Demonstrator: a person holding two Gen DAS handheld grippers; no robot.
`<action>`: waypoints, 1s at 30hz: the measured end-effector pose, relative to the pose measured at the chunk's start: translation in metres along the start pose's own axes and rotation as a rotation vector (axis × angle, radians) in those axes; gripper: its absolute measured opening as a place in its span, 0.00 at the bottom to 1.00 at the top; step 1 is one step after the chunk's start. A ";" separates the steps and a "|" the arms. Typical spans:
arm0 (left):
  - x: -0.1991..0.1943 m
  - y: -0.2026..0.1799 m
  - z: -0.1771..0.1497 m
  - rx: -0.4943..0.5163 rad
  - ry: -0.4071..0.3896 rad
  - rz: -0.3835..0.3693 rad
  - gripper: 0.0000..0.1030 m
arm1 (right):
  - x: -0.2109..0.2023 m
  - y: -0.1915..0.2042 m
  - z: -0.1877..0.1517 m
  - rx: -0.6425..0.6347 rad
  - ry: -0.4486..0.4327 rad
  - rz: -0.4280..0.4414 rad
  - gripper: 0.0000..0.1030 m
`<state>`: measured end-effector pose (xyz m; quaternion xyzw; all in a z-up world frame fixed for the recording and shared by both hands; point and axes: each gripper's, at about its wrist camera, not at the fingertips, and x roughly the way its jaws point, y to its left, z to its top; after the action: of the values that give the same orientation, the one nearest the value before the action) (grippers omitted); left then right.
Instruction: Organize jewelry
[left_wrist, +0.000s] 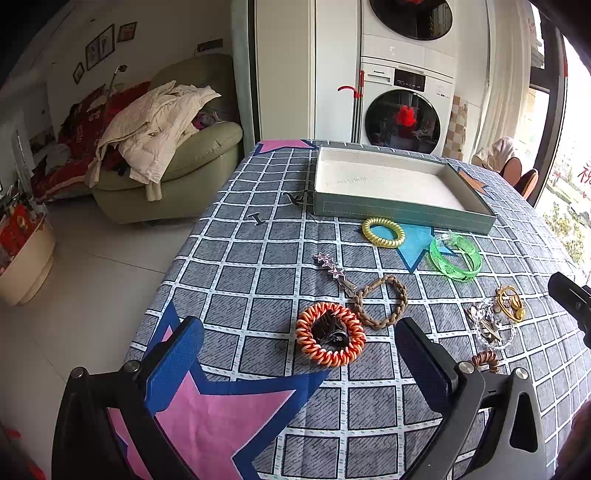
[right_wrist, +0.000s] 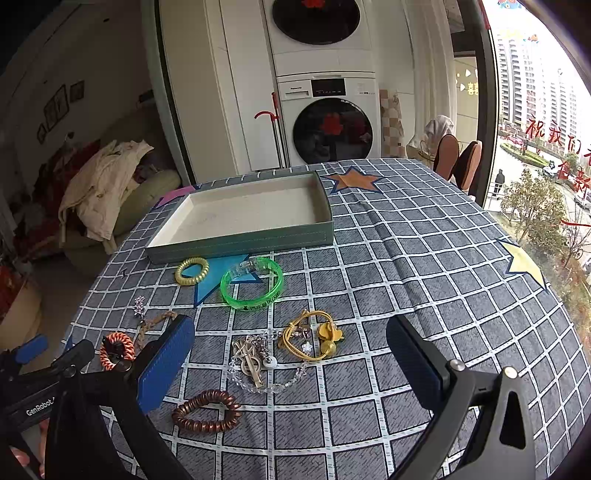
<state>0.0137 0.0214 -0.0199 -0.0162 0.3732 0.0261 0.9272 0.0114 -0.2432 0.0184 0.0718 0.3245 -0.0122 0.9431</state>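
Observation:
Loose jewelry lies on a grey checked tablecloth in front of a shallow green tray (left_wrist: 402, 212) (right_wrist: 240, 243) with a bare white floor. My left gripper (left_wrist: 298, 322) stands open just above an orange coil hair tie (left_wrist: 304, 330); a braided brown bracelet (left_wrist: 400, 291) and a star hair clip (left_wrist: 330, 264) lie beyond it. My right gripper (right_wrist: 290, 321) is open over a yellow cord bracelet (right_wrist: 306, 334) and a crystal bead strand (right_wrist: 255, 363). A green bangle (right_wrist: 255, 302) and a yellow coil tie (right_wrist: 181, 275) rest near the tray. A brown coil tie (right_wrist: 203, 426) lies closest.
The table's left edge drops to a tiled floor, with a green sofa (left_wrist: 177, 166) piled with clothes beyond. Stacked washing machines (right_wrist: 328, 122) stand behind the table. Two chairs (right_wrist: 458, 158) and a large window are at the far right.

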 end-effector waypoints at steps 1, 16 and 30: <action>0.000 -0.001 0.001 0.000 0.000 0.000 1.00 | 0.000 0.000 0.000 0.001 0.000 0.000 1.00; 0.007 -0.003 0.004 0.006 0.022 0.003 1.00 | 0.006 -0.004 0.001 0.003 0.015 -0.001 1.00; 0.069 -0.008 0.052 0.033 0.189 -0.090 1.00 | 0.051 -0.013 0.033 -0.004 0.135 -0.004 1.00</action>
<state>0.0994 0.0180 -0.0303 -0.0201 0.4585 -0.0236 0.8882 0.0706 -0.2593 0.0113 0.0701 0.3874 -0.0086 0.9192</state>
